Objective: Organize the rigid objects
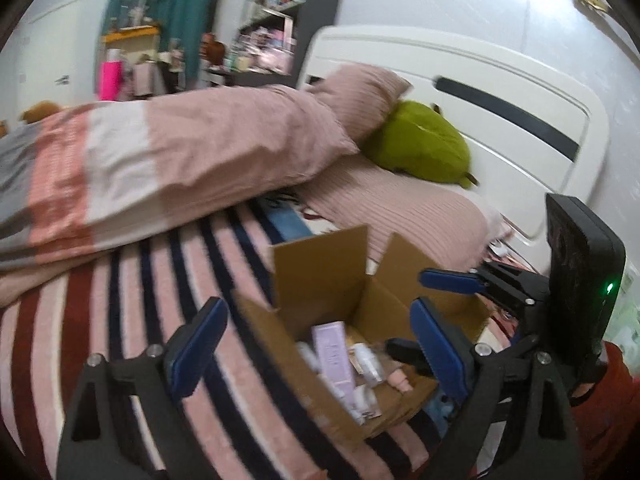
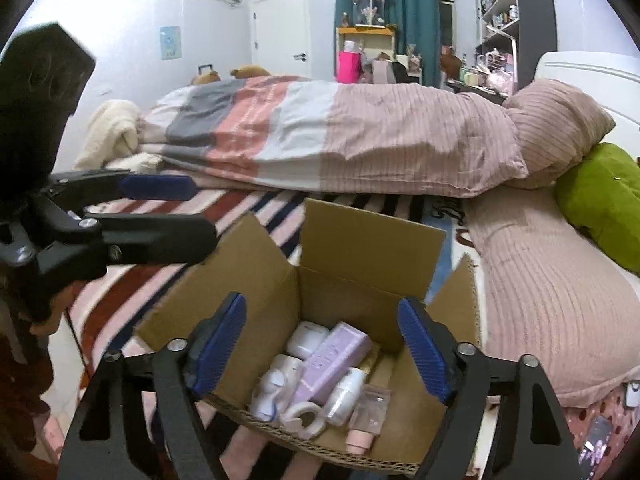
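Cardboard box [image 2: 352,280], flaps raised, is being kept on the striped bedspread [image 2: 120,292], toiletries [image 2: 328,372] inside. Left gripper [image 1: 320,344] and right gripper [image 2: 322,348] are being held wide, empty. Risk: flaps being snagged, box being tipped on soft bedding.

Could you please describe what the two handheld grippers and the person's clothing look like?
Both the left gripper and right gripper have black frames, silver screws and ribbed blue pads. A black box with a green light tops the right one. A rust-red sleeve shows.
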Demonstrator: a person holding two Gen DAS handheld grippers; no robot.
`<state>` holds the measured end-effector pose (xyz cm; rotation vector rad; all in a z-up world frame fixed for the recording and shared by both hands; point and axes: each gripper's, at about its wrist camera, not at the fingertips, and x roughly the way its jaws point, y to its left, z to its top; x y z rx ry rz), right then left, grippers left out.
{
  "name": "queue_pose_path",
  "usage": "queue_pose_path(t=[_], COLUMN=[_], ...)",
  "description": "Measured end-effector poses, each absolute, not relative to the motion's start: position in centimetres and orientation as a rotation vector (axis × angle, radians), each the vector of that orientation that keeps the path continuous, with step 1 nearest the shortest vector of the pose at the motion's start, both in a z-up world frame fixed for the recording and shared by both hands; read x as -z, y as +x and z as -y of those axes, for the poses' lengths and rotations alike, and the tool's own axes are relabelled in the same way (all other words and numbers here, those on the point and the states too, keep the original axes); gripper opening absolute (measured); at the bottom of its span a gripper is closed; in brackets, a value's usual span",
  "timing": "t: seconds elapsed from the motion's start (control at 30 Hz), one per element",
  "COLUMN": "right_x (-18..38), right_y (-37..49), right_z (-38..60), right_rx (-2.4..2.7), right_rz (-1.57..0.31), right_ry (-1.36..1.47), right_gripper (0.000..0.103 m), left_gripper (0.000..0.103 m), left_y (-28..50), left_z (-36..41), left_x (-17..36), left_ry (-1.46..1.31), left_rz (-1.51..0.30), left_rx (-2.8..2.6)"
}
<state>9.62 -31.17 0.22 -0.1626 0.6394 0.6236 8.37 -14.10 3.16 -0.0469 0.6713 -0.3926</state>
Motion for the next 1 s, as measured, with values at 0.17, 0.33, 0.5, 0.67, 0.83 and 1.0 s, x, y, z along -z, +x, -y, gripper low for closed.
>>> queue_pose_path(t=[0.17, 0.33, 0.5, 0.67, 0.83, 1.0], right_x=[-1.1, -1.4, -1.5, -2.0, -2.0, -2.1], right_y=[9.2, 8.4, 7.8, 7.1, 7.0, 6.9], right_z=[30.6, 29.9, 29.3, 28.5, 28.4, 28.5], right_rx=[-0.678, -0.740, -0.783, -0.794, -0.797, -0.790], right_rz=[-0.601, -0.578, -0.551, -0.518, -0.514, -0.510], right_ry=[-0.146, -0.129, -0.132, -0.154, -0.155, -0.144], right_gripper=[0.098, 0.102, 0.102, 0.102, 0.102, 0.102], left_gripper=[0.093, 0.102, 0.102, 0.102, 0.102, 0.102], left_y=[6.3, 4.8, 4.0, 3.5, 3.3, 3.2], left_z=[10.3, 7.2, 5.2, 4.5, 4.3, 4.3], left_x=[-3.7, -3.5, -2.6, -2.4, -2.4, -2.5], left_ry=[-0.057, -0.069, -0.101, -0.101, -0.103, -0.098], left_rz=[-0.627, -0.603, -0.605, -0.601, -0.598, -0.596], left_rx=[0.236, 0.112, 0.051, 0.027, 0.016, 0.011])
